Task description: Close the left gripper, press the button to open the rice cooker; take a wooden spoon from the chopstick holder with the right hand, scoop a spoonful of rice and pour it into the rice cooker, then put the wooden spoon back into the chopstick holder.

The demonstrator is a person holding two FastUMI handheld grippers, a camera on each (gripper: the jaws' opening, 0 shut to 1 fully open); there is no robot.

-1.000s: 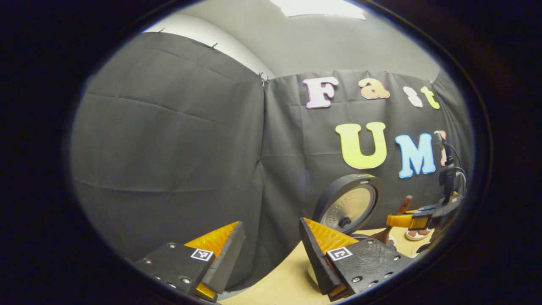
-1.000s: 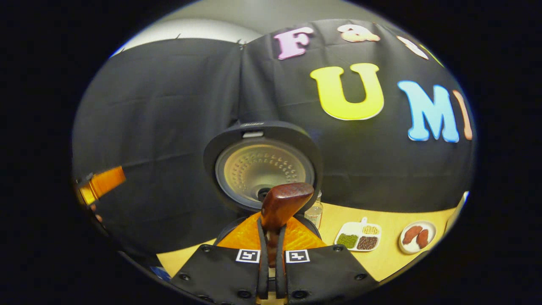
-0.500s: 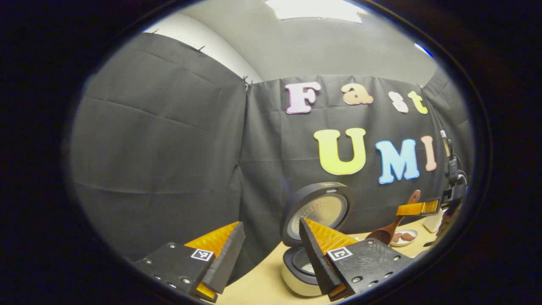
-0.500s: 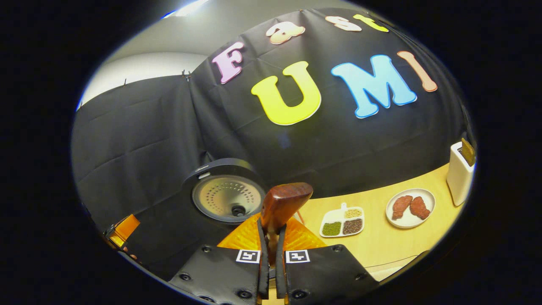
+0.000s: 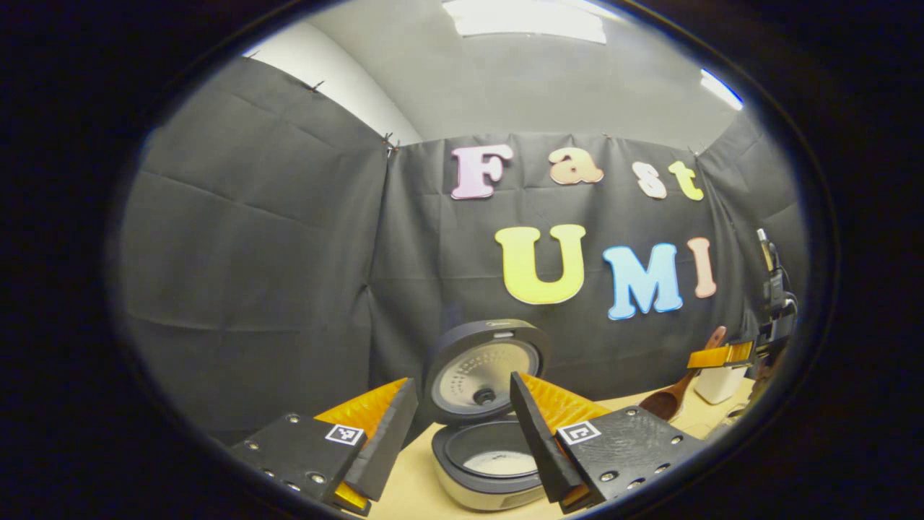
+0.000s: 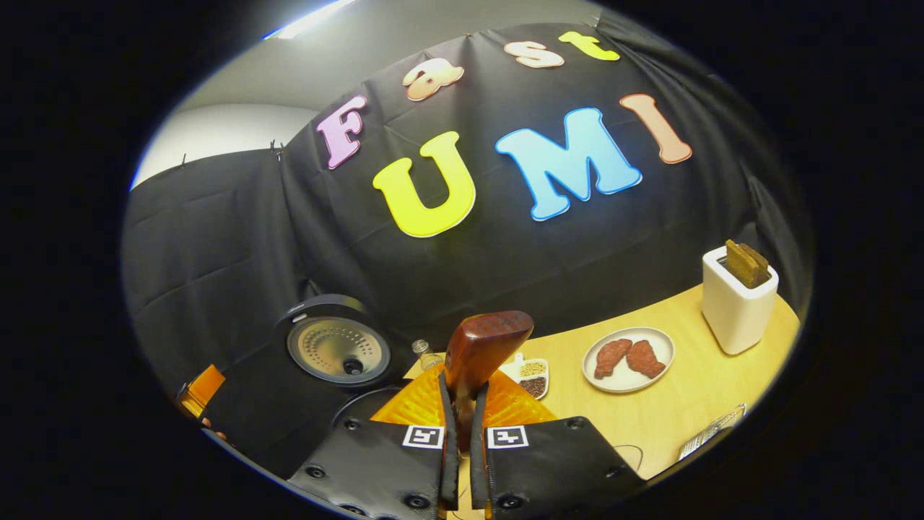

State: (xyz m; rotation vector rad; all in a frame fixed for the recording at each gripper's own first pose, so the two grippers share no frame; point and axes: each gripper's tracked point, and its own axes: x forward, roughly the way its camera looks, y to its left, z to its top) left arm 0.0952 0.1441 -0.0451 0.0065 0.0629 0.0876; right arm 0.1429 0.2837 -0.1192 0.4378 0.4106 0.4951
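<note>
Wooden spoon (image 6: 480, 347), pinched tight at bottom centre by the right gripper (image 6: 462, 448), should reach the chopstick holder (image 6: 736, 307) at far right upright; left gripper (image 5: 462, 440) hangs open.

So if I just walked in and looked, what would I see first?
Probably the rice cooker with its round lid flipped up at the left end of the table, white rice lying in its pot. Next, the wooden spoon pinched by its handle in the right gripper, sticking up in the right gripper view. Farther right on the table sit a white plate with two brown pieces and a white chopstick holder.
</note>
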